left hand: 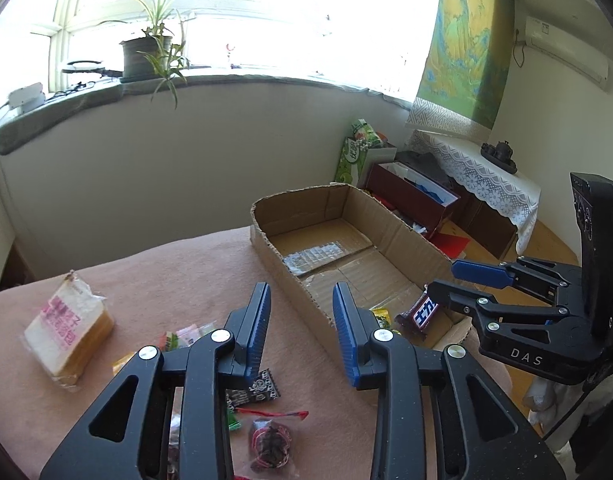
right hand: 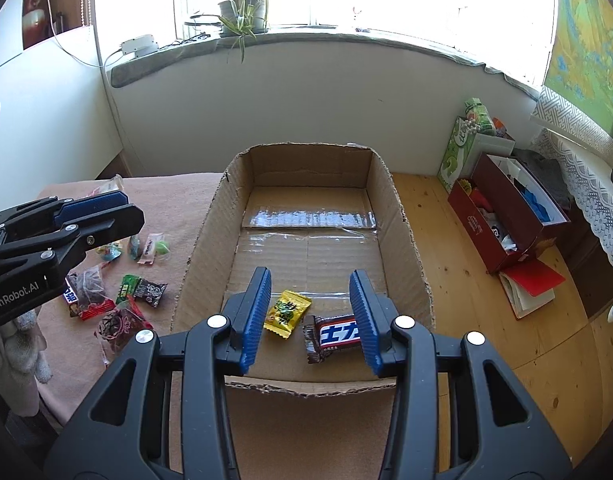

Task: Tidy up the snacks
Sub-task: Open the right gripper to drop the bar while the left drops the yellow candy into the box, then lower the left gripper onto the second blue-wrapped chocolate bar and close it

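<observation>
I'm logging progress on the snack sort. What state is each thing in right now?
Box: open-topped, nearly empty.
Yellow packet: in box, sealed.
Chocolate bar: in box, wrapped.
Bread: bagged, on table.
Loose snacks: unsorted on table.
Left gripper: open, empty.
Right gripper: open, empty.

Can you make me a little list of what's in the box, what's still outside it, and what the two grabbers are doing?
box: open cardboard, on the pink cloth
inside box: yellow candy, chocolate bar
outside box: bread, loose snacks on the cloth
left gripper: fingers apart, nothing between them
right gripper: fingers apart, above the two snacks in the box, gripping neither
</observation>
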The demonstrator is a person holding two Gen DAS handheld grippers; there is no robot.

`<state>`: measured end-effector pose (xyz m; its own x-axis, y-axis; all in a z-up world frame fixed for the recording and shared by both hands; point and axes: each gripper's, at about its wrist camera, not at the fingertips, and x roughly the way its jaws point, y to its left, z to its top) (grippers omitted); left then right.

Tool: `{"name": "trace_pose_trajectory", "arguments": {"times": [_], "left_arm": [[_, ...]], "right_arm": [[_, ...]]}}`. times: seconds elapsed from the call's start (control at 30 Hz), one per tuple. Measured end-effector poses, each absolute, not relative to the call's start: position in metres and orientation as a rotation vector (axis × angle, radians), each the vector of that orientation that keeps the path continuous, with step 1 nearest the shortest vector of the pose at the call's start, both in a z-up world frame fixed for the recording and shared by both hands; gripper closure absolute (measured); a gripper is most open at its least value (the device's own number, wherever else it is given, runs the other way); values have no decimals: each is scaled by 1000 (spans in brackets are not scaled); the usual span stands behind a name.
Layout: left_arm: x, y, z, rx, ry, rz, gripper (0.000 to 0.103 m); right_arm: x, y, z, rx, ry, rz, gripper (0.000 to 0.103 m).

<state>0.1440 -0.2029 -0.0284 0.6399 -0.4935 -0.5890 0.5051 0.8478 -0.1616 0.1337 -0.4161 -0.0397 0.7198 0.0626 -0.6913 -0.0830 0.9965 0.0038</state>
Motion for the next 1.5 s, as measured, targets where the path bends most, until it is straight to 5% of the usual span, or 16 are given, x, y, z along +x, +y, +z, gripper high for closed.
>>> {"name": "trace_pose_trajectory", "arguments": {"times": [0.53,0.63,0.67,0.93,1.5], "left_arm": [[115,-94,-45,-78,687,-408,62],[107,-75,-59,-119,718,-383,55],[105,-70,-65,-122,733,-376,55],[104,-66,-99,-62,793,-343,31],[118,-85,-128,110,882,-352,31]], "right_arm": [[84,-316,-47,-65,772,313,60],[78,-299,-59,-59,788,347,31],[78,-294,-63,-57,794,359,30],[89,-270,-99,-40,867,355,30],[115,-256,-123,-48,916,303,30]]}}
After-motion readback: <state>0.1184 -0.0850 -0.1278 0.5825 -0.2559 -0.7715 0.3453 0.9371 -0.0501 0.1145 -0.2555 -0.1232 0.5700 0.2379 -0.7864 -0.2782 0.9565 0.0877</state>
